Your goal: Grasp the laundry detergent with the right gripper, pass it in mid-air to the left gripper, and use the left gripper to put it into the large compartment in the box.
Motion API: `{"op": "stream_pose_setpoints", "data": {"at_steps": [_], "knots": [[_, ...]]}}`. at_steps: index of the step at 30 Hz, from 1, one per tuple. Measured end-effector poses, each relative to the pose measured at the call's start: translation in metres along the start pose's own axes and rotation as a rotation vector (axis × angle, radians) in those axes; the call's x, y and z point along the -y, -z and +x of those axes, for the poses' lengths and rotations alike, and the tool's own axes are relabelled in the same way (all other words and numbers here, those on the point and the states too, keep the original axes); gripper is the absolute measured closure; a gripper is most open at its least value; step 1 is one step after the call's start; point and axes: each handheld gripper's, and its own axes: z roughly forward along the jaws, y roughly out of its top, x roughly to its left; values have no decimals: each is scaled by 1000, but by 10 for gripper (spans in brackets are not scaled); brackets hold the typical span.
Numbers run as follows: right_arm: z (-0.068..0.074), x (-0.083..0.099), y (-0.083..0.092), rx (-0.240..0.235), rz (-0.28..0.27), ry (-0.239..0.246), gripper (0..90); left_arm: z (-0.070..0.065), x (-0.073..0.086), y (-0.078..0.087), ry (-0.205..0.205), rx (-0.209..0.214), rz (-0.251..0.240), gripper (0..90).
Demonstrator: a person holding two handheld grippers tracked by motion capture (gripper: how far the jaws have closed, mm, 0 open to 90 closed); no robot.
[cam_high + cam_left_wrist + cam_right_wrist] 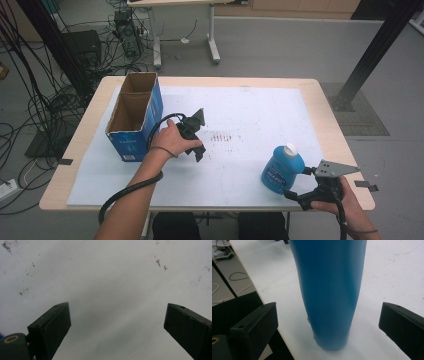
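A blue plastic bottle (282,170) with a white cap stands upright on the white sheet (240,110) near the table's front right. My right gripper (298,182) is open just behind it, one jaw on each side. In the right gripper view the bottle's body (329,290) rises between the two jaws of that gripper (328,307), with a gap on both sides. My left gripper (199,152) is held at the sheet's middle left, pointing down. Its own view has the left gripper (117,305) wide open over bare, speckled sheet, with nothing between the jaws.
An open-topped blue cardboard box (135,115) stands at the left, close to my left hand. The table's front edge (284,340) runs right beside the bottle's base. Cables and table legs (212,45) lie on the floor beyond the table.
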Motion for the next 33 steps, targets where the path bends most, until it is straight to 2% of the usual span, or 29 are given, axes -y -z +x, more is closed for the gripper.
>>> {"op": "stream_pose_setpoints", "data": {"at_steps": [33], "knots": [[1, 1, 1, 0, -2, 2, 22, -1, 1, 6, 6, -5, -6, 75]]}}
